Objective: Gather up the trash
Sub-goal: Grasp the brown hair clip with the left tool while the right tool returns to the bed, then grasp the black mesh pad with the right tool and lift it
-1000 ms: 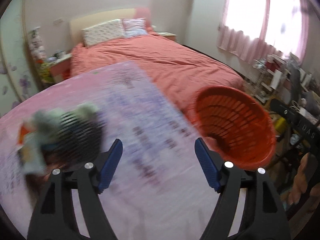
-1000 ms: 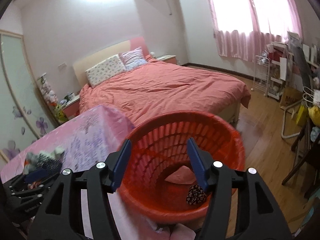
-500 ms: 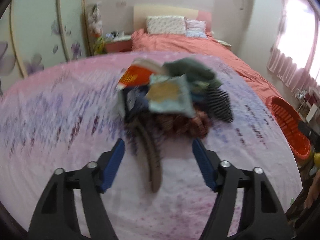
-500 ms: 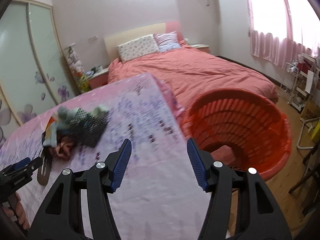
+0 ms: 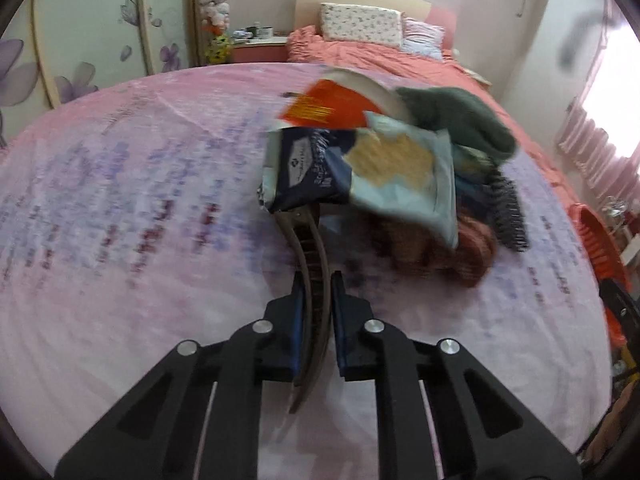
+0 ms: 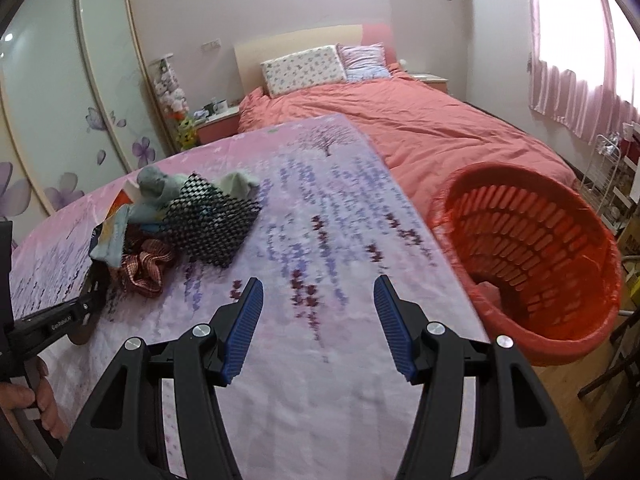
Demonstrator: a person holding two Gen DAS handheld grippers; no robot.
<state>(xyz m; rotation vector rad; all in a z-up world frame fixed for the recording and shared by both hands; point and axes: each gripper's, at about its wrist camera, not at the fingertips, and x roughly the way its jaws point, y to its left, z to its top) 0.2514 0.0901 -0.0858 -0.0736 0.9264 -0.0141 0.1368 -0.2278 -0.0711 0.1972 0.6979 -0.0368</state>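
A pile of trash lies on the pink-and-purple table cover [image 5: 120,208]: a dark blue wrapper [image 5: 308,168], a pale blue packet [image 5: 404,172], an orange packet [image 5: 332,108], a grey-green sock [image 5: 460,120], a black mesh piece [image 6: 212,216] and a red checked scrunchie [image 6: 144,264]. My left gripper [image 5: 316,312] is shut on a curved brown strip [image 5: 312,264] that runs under the pile. My right gripper [image 6: 316,316] is open and empty above the table, between the pile and the orange basket [image 6: 532,256].
The orange basket hangs off the table's right edge, also at the right rim of the left wrist view [image 5: 600,240]. A bed with a coral cover [image 6: 420,128] lies behind. Wardrobe doors [image 6: 60,100] stand at left. A wire rack [image 6: 608,176] stands at right.
My left gripper moved forward to the pile and closed on the curved brown strip. My right gripper swung left, away from the basket, over the table.
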